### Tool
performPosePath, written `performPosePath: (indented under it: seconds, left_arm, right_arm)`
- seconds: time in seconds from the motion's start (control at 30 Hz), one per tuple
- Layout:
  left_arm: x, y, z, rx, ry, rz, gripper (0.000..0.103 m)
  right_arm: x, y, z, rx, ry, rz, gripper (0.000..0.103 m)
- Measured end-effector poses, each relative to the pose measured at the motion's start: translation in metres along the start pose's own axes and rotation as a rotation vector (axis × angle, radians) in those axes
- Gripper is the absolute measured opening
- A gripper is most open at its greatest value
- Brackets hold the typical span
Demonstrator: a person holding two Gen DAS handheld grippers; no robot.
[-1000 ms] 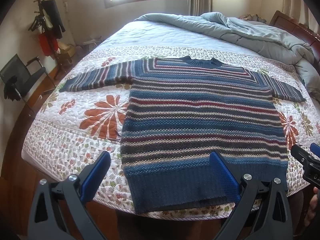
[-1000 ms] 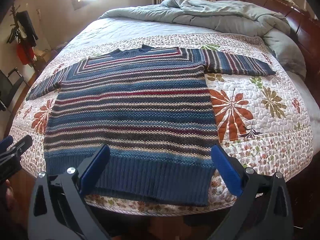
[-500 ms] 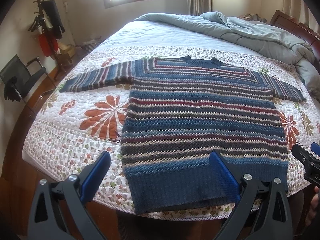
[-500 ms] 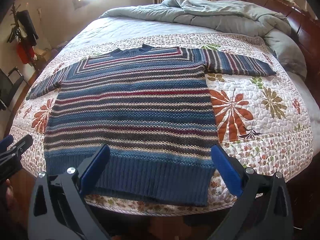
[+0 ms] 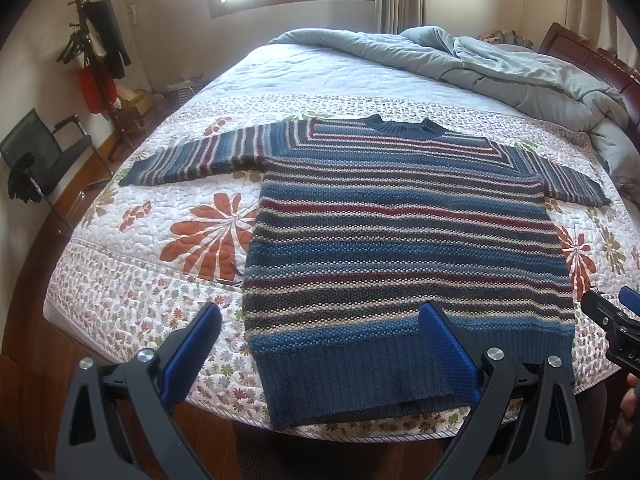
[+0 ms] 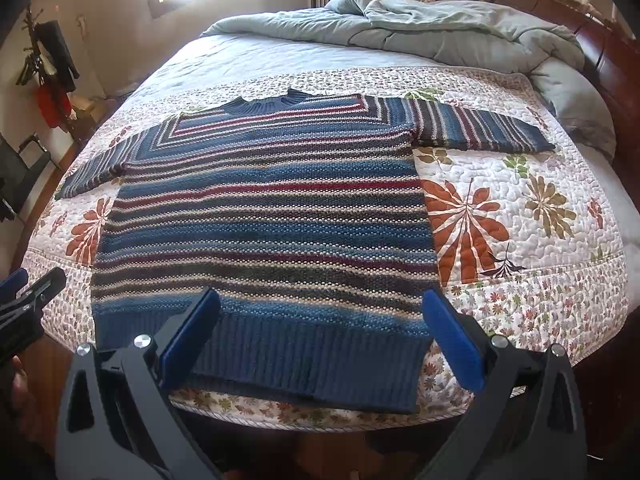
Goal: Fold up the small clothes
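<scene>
At the far left, off the bed's left edge, a coat rack (image 5: 94, 40) with dark and red items stands against the wall, and a black chair (image 5: 38, 156) sits on the wooden floor nearer the foot corner. The bed (image 5: 304, 68) carries a floral quilt (image 5: 132, 280) across its foot half, with large orange flower prints on both sides.

The striped sweater (image 5: 400, 240) lies flat and face up on the quilt, unfolded, its ribbed blue hem along the foot edge of the bed and slightly overhanging it, its collar pointing toward the middle of the bed. Its left sleeve (image 5: 196, 158) stretches out toward the left edge, the right sleeve (image 6: 484, 132) toward the right edge; both lie straight and flat.

The left gripper (image 5: 320, 348) hovers above the foot edge over the left part of the hem, its jaws spread wide apart and holding nothing; one blue pad (image 5: 192, 354) hangs over the quilt, the other over the hem. The right gripper (image 6: 320, 344) hovers over the right part of the hem, its jaws likewise wide apart and empty, not touching the knit.

A crumpled grey-blue duvet (image 6: 420, 28) is piled toward the head of the bed, spilling down the right edge beside the dark wooden headboard (image 6: 580, 28)
</scene>
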State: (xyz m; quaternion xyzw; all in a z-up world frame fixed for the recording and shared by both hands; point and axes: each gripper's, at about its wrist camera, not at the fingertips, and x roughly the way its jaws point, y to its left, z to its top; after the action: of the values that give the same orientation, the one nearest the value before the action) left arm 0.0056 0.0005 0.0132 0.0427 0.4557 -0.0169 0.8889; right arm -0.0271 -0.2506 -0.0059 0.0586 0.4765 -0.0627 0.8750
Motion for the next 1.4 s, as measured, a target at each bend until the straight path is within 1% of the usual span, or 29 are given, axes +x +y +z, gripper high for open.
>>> performPosePath:
  seconds: [1.03, 1.4]
  left_arm:
    - [-0.002, -0.002, 0.001, 0.000, -0.002, -0.001, 0.099]
    - [0.008, -0.005, 0.004, 0.007, 0.009, -0.001, 0.099]
  right_arm:
    - [0.007, -0.001, -0.002, -0.003, 0.013, 0.005, 0.100]
    - [0.014, -0.004, 0.000, -0.012, 0.024, 0.008, 0.100]
